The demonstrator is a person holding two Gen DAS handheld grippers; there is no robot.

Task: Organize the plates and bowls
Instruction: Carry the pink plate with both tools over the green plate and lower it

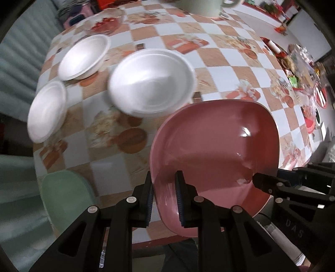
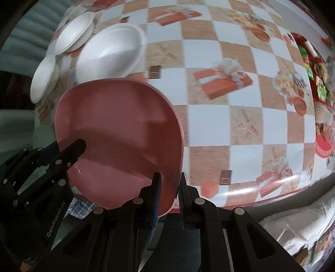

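A: Plate (image 1: 217, 146), pink, squarish with rounded corners, is held up over the near edge of the bench (image 1: 230, 69), clear of its checkered cloth.

B: Who holds it?

A: Both tools. The left tool (image 1: 164, 196) is clamped on the plate's left rim, one finger inside, one outside. The right tool (image 2: 169, 194) is clamped on the opposite rim the same way.

B: And the bowls?

A: Three white foam bowls sit on the bench beyond the plate. The large bowl (image 1: 150, 81) is nearest it. A medium bowl (image 1: 83, 57) lies farther back to the left, and a small bowl (image 1: 47, 110) is at the left edge, just beside the medium one.

B: Anything else?

A: A pale green dish (image 1: 65, 198) at the near left corner, blurred. A light mug (image 1: 201, 6) at the far edge. Packets and red trays (image 2: 318, 83) crowd the right end.
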